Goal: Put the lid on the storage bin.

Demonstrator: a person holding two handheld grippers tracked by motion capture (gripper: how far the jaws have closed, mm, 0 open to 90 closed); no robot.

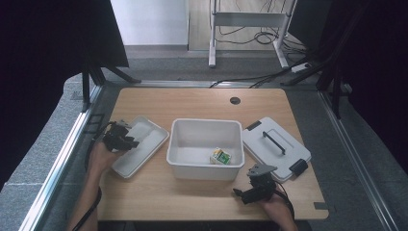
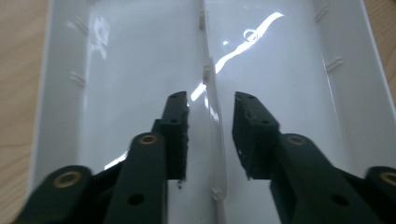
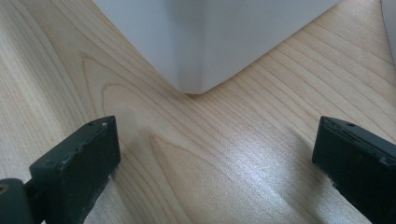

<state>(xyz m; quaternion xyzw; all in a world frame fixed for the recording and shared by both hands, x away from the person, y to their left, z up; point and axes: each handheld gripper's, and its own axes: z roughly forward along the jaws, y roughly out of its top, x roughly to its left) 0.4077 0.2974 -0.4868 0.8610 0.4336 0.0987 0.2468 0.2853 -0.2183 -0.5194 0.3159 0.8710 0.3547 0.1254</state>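
Left gripper (image 2: 210, 135), jaws narrowed astride the tray's (image 1: 144, 126) centre rib (image 2: 214, 116) near the table's left edge, readies a lift; right gripper (image 3: 215, 154) waits agape.

No text, label or number could be read; the print on the small green and yellow carton (image 1: 220, 156) in the white bin (image 1: 205, 168) was too small to make out.

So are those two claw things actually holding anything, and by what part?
The left gripper straddles the tray's middle ridge, pads not yet pressing. The right gripper hangs open over the table, holding nothing.
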